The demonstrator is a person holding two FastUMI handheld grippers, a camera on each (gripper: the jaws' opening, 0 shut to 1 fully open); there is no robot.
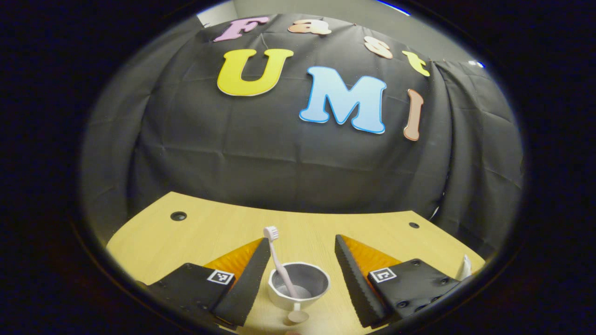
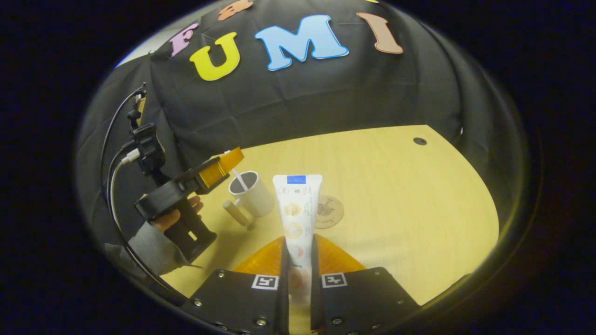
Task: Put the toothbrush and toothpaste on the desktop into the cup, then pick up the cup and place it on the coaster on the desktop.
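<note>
In the left gripper view, the white cup [image 1: 298, 284] stands on the wooden desk just below my left gripper [image 1: 301, 241], whose fingers are open on either side of it. A pale pink toothbrush [image 1: 279, 260] leans in the cup, head up. My right gripper [image 2: 298, 239] is shut on the white toothpaste tube [image 2: 298, 204], which it holds up above the desk. From that view the cup [image 2: 251, 193] with the toothbrush [image 2: 240, 180] is ahead to the left. The round brown coaster [image 2: 329, 211] lies just right of the tube. The left gripper [image 2: 223, 165] hovers by the cup.
A hand in a grey sleeve [image 2: 158, 242] holds the left gripper, with cables [image 2: 111, 177] trailing up from it. The desk [image 2: 409, 195] has small dark holes [image 2: 419, 141] near its back edge. The black cloth wall stands right behind the desk.
</note>
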